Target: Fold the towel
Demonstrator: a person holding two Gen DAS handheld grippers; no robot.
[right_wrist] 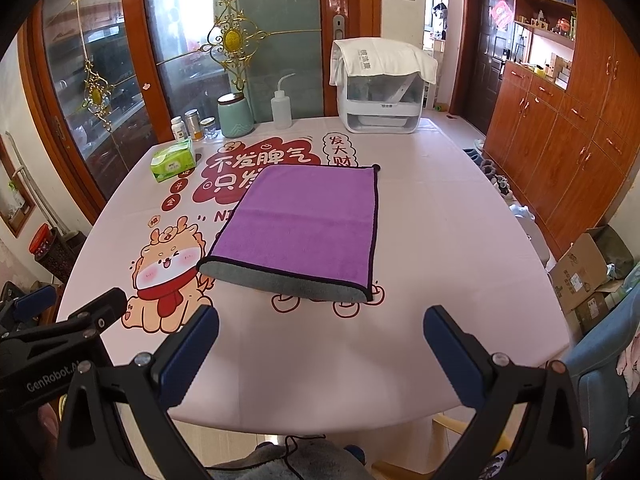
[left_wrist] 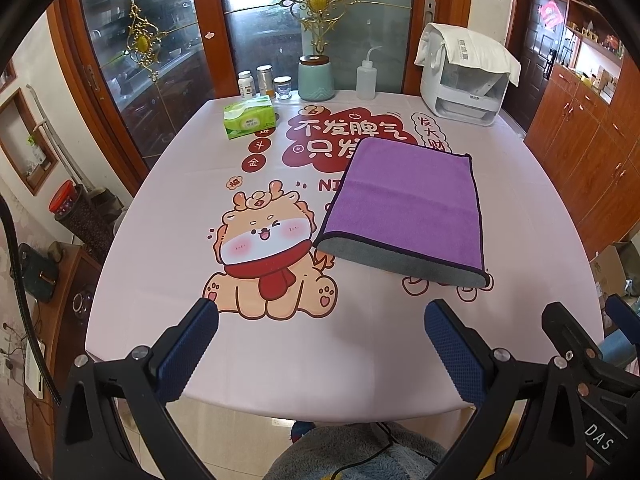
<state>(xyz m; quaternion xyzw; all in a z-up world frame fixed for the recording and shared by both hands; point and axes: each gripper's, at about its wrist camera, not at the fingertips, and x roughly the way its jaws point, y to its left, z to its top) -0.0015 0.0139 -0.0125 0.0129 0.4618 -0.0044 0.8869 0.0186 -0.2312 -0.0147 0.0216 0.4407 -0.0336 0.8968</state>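
Left wrist view is showing the left hand-held gripper (left_wrist: 320,340) hanging over the near edge of the tabletop (left_wrist: 360,360), its jaws standing wide apart and gripping nothing. The right hand-held gripper (right_wrist: 320,344) is doing the same just beside it, jaws spread and empty.

Beyond both, the towel (right_wrist: 308,224) is lying flat on the tabletop, well apart from either gripper. It is looking already folded once: the purple face is up, and a grey underlayer is peeking out along the near edge (right_wrist: 288,284). I judge it to be soft, light and limp, so it is likely to sag and drag; the dark-bound near corners seem the best places to pinch it.

Writing is showing in several spots. The tablecloth is carrying large Chinese characters (right_wrist: 260,168), partly covered by the towel, above a cartoon dragon (right_wrist: 168,276). "GenRobot.A" is reading on the left gripper's body in the right wrist view, and "DAS" on the right gripper's in the left wrist view.
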